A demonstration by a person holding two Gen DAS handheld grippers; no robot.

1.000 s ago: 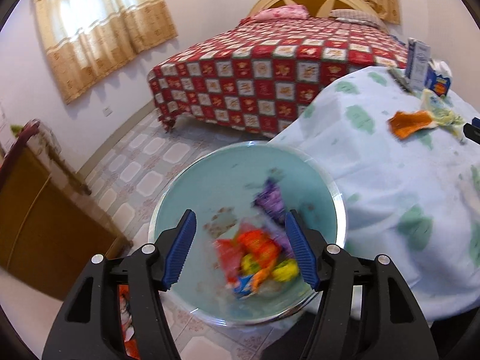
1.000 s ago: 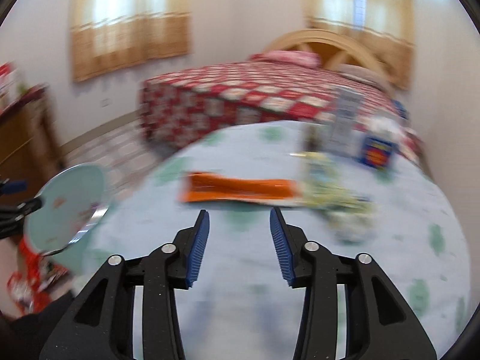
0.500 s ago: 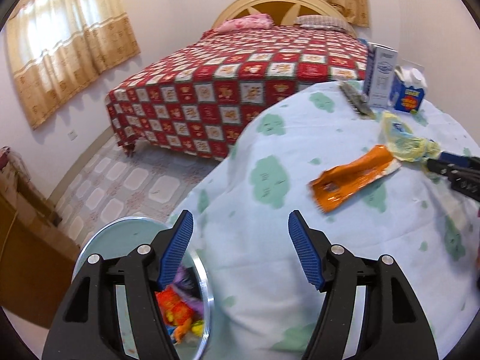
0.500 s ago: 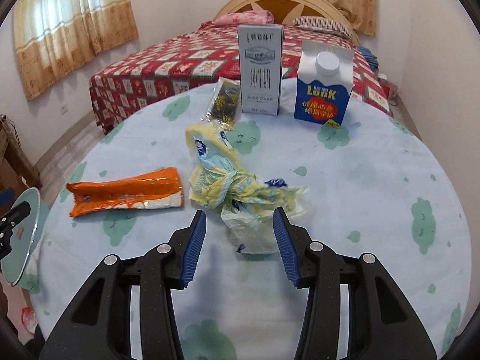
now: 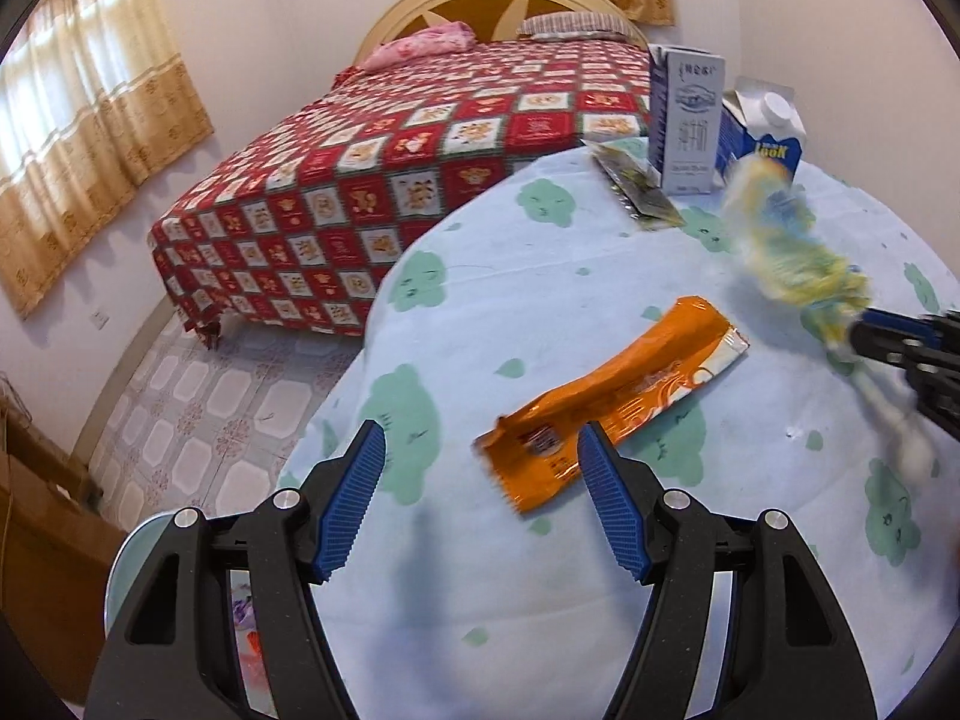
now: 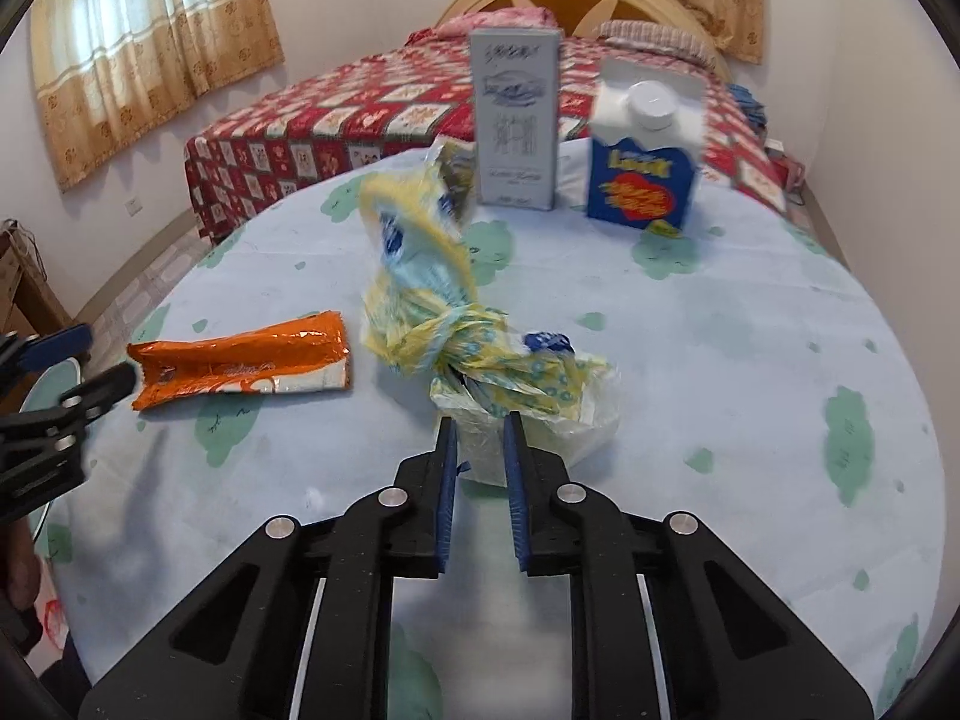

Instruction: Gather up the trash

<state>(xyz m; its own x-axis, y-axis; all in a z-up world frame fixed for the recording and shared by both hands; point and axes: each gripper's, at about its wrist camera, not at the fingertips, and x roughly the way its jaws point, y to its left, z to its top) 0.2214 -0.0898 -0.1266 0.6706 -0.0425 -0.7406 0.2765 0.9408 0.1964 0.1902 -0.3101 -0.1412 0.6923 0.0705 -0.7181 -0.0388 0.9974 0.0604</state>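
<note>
An orange snack wrapper [image 5: 612, 402] lies flat on the light blue tablecloth [image 5: 540, 588]; it also shows in the right wrist view [image 6: 240, 363]. My left gripper [image 5: 483, 501] is open, its fingers just short of the wrapper's near end. My right gripper [image 6: 479, 465] is shut on a knotted yellow and clear plastic bag [image 6: 444, 312], which looks blurred in the left wrist view [image 5: 792, 252]. The trash bin [image 5: 129, 564] with wrappers inside peeks out below the table edge at lower left.
A grey carton [image 6: 517, 120], a blue and white carton [image 6: 645, 162] and a dark foil packet [image 5: 636, 186] stand at the table's far side. A bed with a red checked cover [image 5: 420, 144] is beyond. A wooden cabinet [image 5: 36, 516] is at left.
My left gripper swung from over the bin up to the table and came close to the orange wrapper. My right gripper moved onto the plastic bag and closed on it.
</note>
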